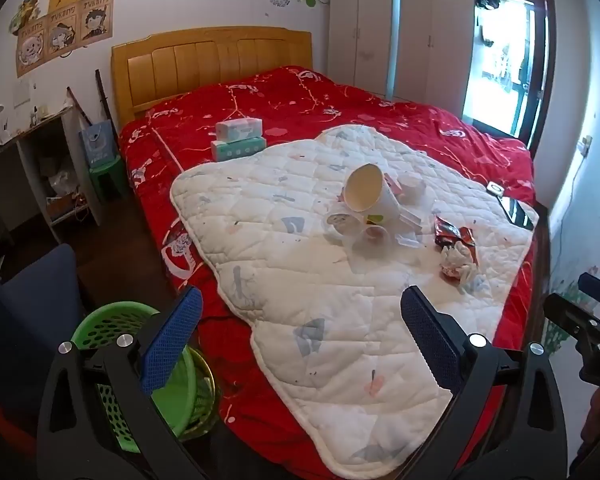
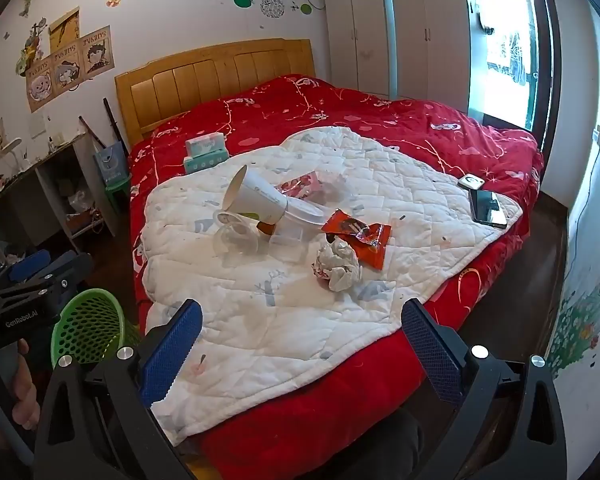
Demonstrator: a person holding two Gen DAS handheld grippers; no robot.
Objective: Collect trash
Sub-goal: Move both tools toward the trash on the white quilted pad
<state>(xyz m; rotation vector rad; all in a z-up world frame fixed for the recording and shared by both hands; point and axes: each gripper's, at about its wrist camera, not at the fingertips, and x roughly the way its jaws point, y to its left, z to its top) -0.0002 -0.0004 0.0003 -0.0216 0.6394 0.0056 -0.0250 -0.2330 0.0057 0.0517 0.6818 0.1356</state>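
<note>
Trash lies in a heap on the white quilt (image 2: 260, 312) spread over the red bed (image 2: 420, 120): a tipped paper cup (image 2: 256, 196), clear plastic cups (image 2: 236, 236), a red wrapper (image 2: 360, 236), a crumpled tissue (image 2: 338, 264). A green basket (image 1: 112, 320) stands on the floor beside the bed. Left gripper (image 1: 300, 336) and right gripper (image 2: 302, 348) both hang wide and empty near the bed's foot.

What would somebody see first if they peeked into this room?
Probably the big red bedspread, with a white quilted mat spread on it. In the mat's middle lies a pile of trash: a tipped white paper cup, an orange-red snack wrapper and a crumpled paper ball. A green basket waits beside the bed.
</note>
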